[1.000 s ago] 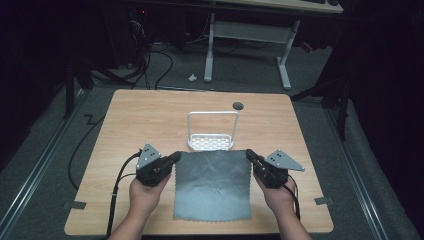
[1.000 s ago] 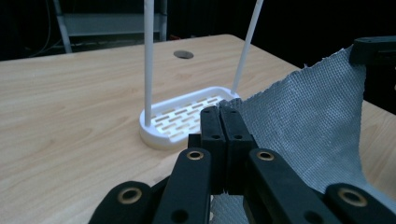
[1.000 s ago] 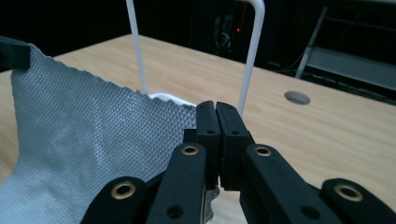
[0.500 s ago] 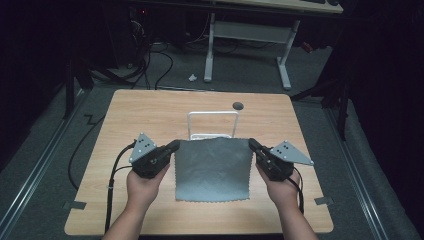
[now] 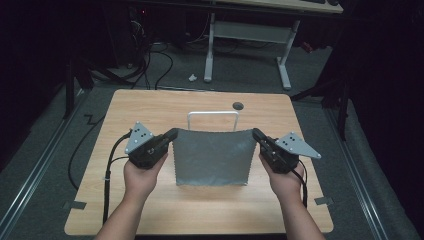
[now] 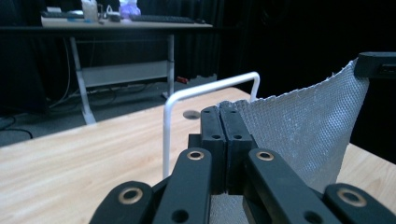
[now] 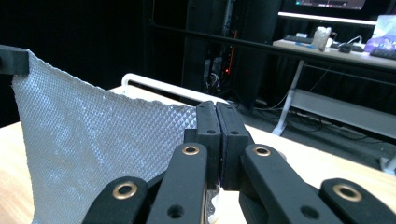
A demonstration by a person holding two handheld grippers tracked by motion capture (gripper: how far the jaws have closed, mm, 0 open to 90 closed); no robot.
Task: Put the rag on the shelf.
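**Cloth held taut in front of rack bar**

A grey cloth (image 5: 212, 157) hangs at the centre of the high view, stretched between two grippers above a wooden table (image 5: 150, 107). The left gripper (image 5: 171, 134) pinches the cloth's upper left corner; the right gripper (image 5: 256, 133) pinches the upper right one. Both pairs of jaws are pressed tight on the fabric, as each gripper view confirms: the left gripper (image 6: 219, 116) with the weave running off to the right of the frame, the right gripper (image 7: 216, 112) with it running off to the left.

The cloth's top edge runs left to right across the frame, level with and parallel to the bar of a white wire rack (image 5: 212, 114), which stands just behind it, toward the top of the frame. The lower hem hangs close over the table. Both hands sit about equally far from the rack, so draping the cloth over the bar would likely mean carrying both corners up and forward together.
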